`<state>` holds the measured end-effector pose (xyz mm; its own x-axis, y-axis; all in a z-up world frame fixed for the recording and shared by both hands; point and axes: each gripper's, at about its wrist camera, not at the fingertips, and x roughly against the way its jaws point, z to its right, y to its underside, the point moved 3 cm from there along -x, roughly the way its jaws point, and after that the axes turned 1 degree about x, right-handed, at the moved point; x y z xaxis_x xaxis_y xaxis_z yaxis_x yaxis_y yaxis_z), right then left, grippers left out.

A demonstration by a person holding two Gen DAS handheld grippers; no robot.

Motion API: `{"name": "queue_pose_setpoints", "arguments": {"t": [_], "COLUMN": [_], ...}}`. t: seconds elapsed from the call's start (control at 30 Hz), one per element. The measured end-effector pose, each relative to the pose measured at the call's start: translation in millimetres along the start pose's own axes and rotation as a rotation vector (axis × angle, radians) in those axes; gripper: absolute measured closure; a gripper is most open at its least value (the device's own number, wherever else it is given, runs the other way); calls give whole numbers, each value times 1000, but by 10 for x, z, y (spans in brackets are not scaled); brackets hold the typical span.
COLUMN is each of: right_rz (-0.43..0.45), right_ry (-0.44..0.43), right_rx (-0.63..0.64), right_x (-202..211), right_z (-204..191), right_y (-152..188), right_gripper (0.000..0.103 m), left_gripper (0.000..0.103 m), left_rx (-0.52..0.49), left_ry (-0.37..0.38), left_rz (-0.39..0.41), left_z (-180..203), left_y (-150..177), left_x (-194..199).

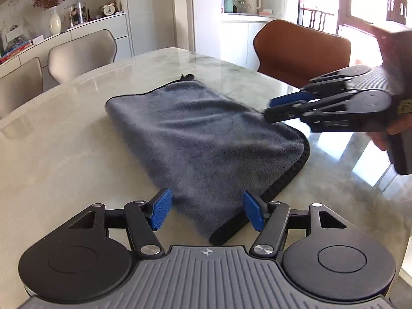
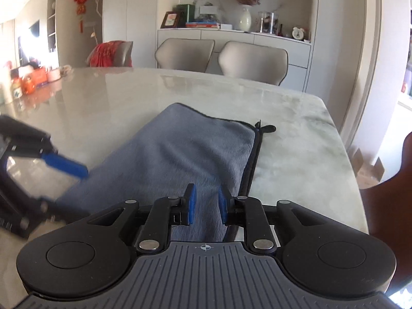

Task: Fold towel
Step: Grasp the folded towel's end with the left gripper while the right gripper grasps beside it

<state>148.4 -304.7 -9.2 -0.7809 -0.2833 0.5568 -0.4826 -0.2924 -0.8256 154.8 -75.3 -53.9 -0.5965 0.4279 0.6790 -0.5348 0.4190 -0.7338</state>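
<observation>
Grey towel (image 1: 206,139) folded, flat on marble counter (image 1: 64,141). Left gripper (image 1: 207,209) wide open, nothing gripped, poised at towel's near end. Right gripper (image 2: 207,203) narrow gap, pads clear of cloth, over towel's right hemmed edge. Brown chair (image 1: 303,49) far right.

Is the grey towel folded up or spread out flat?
Folded. The grey towel lies doubled on the table: two black-trimmed edges are stacked along one side, and the opposite side is a rounded fold.
</observation>
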Motion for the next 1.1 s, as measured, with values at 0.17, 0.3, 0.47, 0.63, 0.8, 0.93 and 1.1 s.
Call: {"name": "queue_pose_setpoints", "arguments": {"t": [0.17, 0.3, 0.47, 0.63, 0.8, 0.93, 1.1], "right_rz": [-5, -22, -13, -12, -13, 14, 22], "right_ry": [-15, -31, -52, -68, -83, -88, -62], "right_rx": [101, 225, 258, 273, 306, 361, 479], "right_x": [219, 254, 252, 239, 234, 253, 225], "right_z": [-169, -418, -568, -642, -724, -815, -937], "right_y": [150, 204, 185, 202, 249, 257, 294], "right_gripper": [78, 78, 78, 78, 77, 71, 64], "left_gripper": [38, 38, 38, 55, 87, 88, 87], "left_rx": [14, 16, 54, 101, 169, 209, 188], "left_ry": [13, 44, 25, 18, 73, 98, 96], "left_rz": [-22, -58, -73, -65, -72, -71, -59], "left_z": [11, 61, 28, -28, -108, -159, -147], "left_y": [118, 148, 110, 58, -36, -138, -265], "left_x": [111, 154, 84, 40, 29, 58, 127]}}
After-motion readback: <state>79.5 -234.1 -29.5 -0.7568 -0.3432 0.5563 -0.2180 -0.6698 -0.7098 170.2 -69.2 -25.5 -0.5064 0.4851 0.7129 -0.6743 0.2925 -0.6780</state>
